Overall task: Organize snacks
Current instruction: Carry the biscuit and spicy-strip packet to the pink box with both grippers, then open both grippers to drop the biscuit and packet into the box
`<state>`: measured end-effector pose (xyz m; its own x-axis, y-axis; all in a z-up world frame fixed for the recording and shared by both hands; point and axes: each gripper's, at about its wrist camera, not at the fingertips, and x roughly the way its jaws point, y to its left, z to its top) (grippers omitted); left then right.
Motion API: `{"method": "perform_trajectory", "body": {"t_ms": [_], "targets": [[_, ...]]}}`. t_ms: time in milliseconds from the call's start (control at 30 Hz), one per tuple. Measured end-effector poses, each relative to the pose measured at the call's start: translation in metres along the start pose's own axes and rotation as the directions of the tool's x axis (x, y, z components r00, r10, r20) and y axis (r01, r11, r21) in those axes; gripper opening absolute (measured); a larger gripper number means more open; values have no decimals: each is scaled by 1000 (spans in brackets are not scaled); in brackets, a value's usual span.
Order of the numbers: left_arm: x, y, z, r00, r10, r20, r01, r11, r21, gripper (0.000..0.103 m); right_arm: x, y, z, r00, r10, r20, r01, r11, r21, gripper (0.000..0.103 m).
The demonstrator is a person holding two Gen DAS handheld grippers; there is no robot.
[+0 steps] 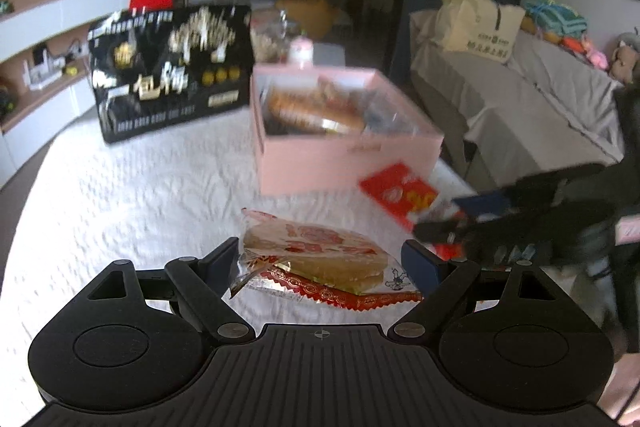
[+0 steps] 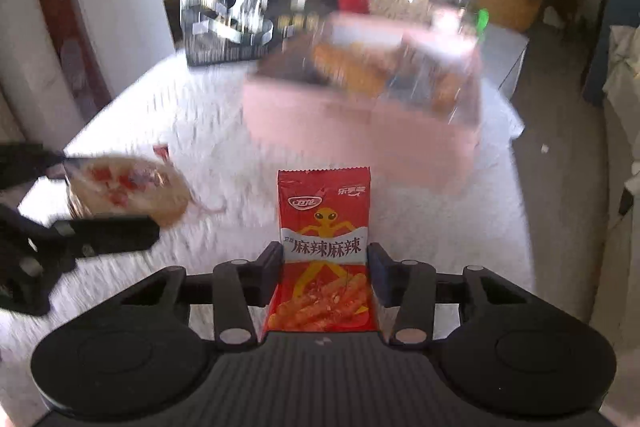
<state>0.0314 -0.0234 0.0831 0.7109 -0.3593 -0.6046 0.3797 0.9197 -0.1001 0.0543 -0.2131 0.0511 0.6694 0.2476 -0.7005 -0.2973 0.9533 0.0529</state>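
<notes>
My left gripper (image 1: 326, 259) is shut on a clear-wrapped flat pastry (image 1: 316, 259) with red print, held above the white cloth. In the right wrist view the same pastry (image 2: 124, 191) shows at the left, blurred. My right gripper (image 2: 326, 267) is shut on a red spicy-strip snack packet (image 2: 324, 247), held upright. That packet (image 1: 400, 195) and the right gripper (image 1: 460, 223) show at the right of the left wrist view. A pink open box (image 1: 340, 131) with several snacks inside stands ahead; it also shows in the right wrist view (image 2: 360, 135).
A black gift box (image 1: 168, 67) stands at the back left of the white-covered table (image 1: 120, 195). A clear jar of snacks (image 1: 272, 39) stands behind the pink box. A sofa (image 1: 520, 99) lies off the table's right edge.
</notes>
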Motion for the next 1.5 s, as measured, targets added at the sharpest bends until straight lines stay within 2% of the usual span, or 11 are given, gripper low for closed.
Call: {"method": "perform_trajectory", "body": {"t_ms": [267,533,633,700,733,800,867,967,1100,1267,1500], "targets": [[-26,-18,50,987,-22,156,14,998,56,90,-92,-5,64,967,-62,246,64,998,0,46],[-17,8,127,953,-80,291,98,994,-49,91,-121,-35,122,938,-97,333,79,995,68,46],[15,21,149,944,-154,291,191,976,-103,91,-105,-49,146,942,-95,322,71,994,85,46],[52,35,151,925,-252,285,306,938,-165,92,-85,-58,159,949,-90,303,63,993,99,46],[80,39,147,926,-273,262,325,927,-184,92,-74,-63,165,952,-87,295,57,992,109,46],[134,40,138,961,-240,138,265,943,-202,86,-43,-73,176,961,-59,271,25,992,125,51],[161,51,128,967,-238,94,254,933,-254,85,-6,-82,187,980,-23,200,-10,987,162,52],[162,68,123,956,-258,141,289,913,-288,85,29,-92,186,992,17,127,-42,980,196,52],[153,78,121,964,-209,161,245,937,-249,85,48,-91,175,993,-32,115,12,985,172,53],[130,75,101,964,-220,151,247,950,-193,80,50,-91,150,993,-41,115,17,978,206,53],[77,46,36,995,-62,72,70,992,-108,79,14,-43,74,978,-132,163,107,983,152,64]]}}
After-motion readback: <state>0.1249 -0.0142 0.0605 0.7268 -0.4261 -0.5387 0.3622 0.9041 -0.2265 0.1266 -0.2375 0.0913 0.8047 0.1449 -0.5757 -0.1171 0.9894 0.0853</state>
